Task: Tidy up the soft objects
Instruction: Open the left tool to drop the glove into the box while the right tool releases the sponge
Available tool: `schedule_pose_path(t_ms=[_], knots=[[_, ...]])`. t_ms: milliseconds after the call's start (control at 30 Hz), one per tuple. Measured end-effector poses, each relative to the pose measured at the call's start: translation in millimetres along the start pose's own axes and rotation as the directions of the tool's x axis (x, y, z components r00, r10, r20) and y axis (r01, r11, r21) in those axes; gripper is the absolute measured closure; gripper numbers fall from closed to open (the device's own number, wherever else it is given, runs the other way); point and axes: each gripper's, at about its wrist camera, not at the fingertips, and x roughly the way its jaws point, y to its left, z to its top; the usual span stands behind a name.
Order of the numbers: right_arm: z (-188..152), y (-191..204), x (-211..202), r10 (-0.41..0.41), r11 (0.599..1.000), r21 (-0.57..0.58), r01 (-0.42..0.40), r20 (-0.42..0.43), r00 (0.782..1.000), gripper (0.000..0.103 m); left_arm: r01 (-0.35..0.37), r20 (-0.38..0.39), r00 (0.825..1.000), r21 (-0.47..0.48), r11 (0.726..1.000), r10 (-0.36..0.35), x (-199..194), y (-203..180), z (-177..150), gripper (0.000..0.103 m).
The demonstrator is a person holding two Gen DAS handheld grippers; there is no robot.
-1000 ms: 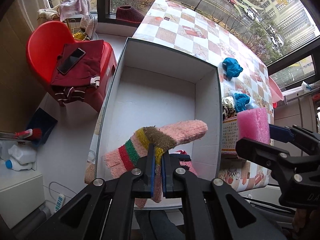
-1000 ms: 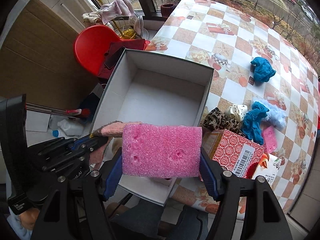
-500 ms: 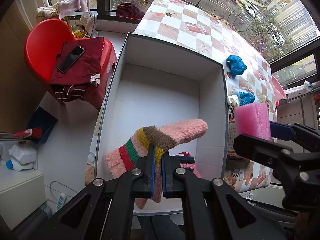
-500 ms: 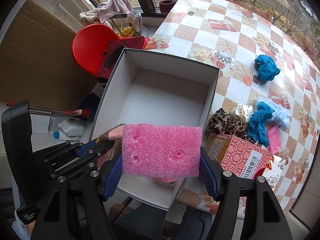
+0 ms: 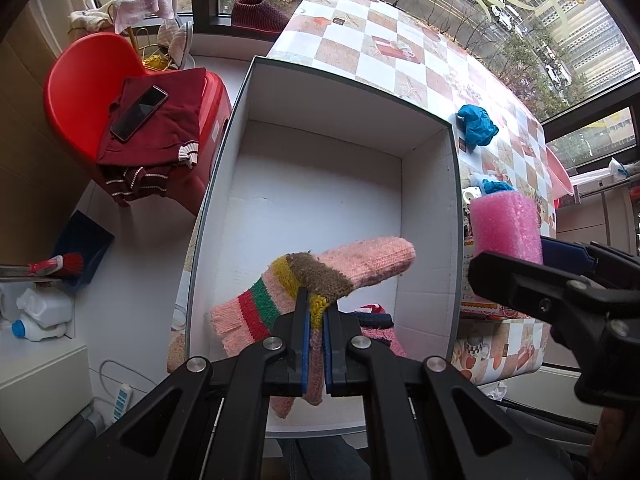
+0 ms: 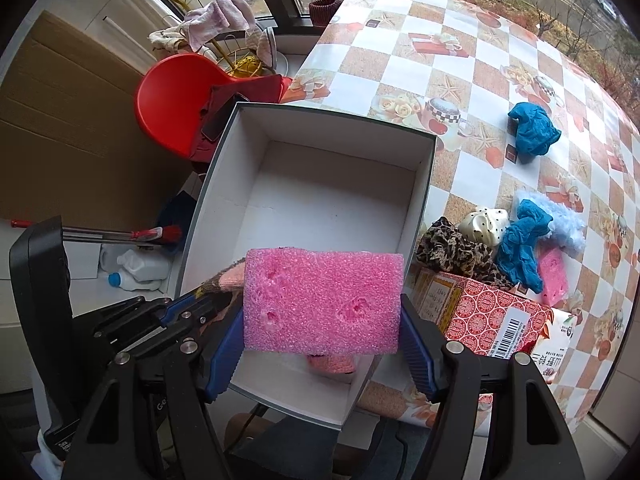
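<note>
My left gripper (image 5: 316,344) is shut on a pink knitted glove (image 5: 320,280) with red, green, yellow and brown stripes, held above the near end of a white open box (image 5: 320,184). A second pink knitted piece (image 5: 376,326) lies on the box floor under it. My right gripper (image 6: 322,344) is shut on a pink foam sponge (image 6: 322,300), its blue pads pressing both ends, over the box's near right corner (image 6: 360,384). The same sponge (image 5: 505,227) appears at the right in the left wrist view, and the left gripper (image 6: 176,312) at the left in the right wrist view.
On the checkered tablecloth (image 6: 460,60) lie a blue cloth (image 6: 534,128), a leopard-print cloth (image 6: 456,248), a cream dotted piece (image 6: 484,220), more blue fabric (image 6: 520,244), a small pink sponge (image 6: 554,276) and a red patterned carton (image 6: 488,312). A red chair (image 5: 88,92) with clothes and a phone stands left.
Both grippers keep their holds and stay almost still. The view has shifted slightly so that the box sits a little further under them.
</note>
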Motion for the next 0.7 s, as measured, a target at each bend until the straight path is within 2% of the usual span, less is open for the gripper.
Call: schedule_pose_path(t_ms=[233, 300, 333, 367, 400, 433, 467, 500, 533, 567, 700], knots=[[9, -2, 9, -0.002, 1.000, 0.021, 0.003, -0.012, 1.000, 0.032, 0.015, 0.010, 1.000, -0.012, 1.000, -0.015, 1, -1, 6, 0.097], [12, -3, 10, -0.001, 1.000, 0.028, 0.001, -0.008, 1.000, 0.032, 0.024, 0.003, 1.000, -0.012, 1.000, -0.024, 3, -1, 8, 0.093], [13, -3, 10, 0.001, 1.000, 0.028, -0.001, -0.007, 1.000, 0.032, 0.031, -0.003, 1.000, -0.013, 0.999, -0.031, 4, -1, 9, 0.083], [13, -4, 9, 0.006, 1.000, 0.029, -0.006, -0.006, 1.000, 0.032, 0.035, -0.009, 0.999, -0.016, 0.999, -0.035, 4, -1, 9, 0.063], [14, -5, 9, 0.013, 0.999, 0.032, -0.013, -0.005, 1.000, 0.031, 0.037, -0.011, 0.999, -0.019, 0.999, -0.038, 4, -1, 9, 0.052], [14, -6, 9, 0.022, 0.999, 0.035, -0.022, -0.005, 1.000, 0.031, 0.043, -0.012, 0.999, -0.021, 0.999, -0.044, 4, -2, 9, 0.033], [14, -7, 9, 0.031, 0.999, 0.039, -0.031, -0.005, 1.000, 0.031, 0.049, -0.013, 0.999, -0.025, 0.998, -0.050, 3, -2, 8, 0.021], [13, -7, 9, 0.038, 0.998, 0.042, -0.037, -0.004, 0.999, 0.027, 0.051, -0.016, 0.999, -0.027, 0.998, -0.052, 3, -2, 8, 0.020], [13, -9, 9, 0.042, 0.998, 0.048, -0.042, -0.002, 0.999, 0.010, 0.051, -0.019, 0.998, -0.026, 0.998, -0.051, 3, -3, 8, 0.020], [13, -9, 8, 0.047, 0.997, 0.054, -0.047, 0.004, 0.999, 0.004, 0.047, -0.020, 0.999, -0.027, 0.999, -0.048, 3, -3, 7, 0.019], [12, -13, 4, 0.084, 0.994, 0.075, -0.085, 0.018, 0.996, 0.001, 0.049, -0.008, 0.999, -0.048, 0.998, -0.049, 4, -3, 6, 0.009]])
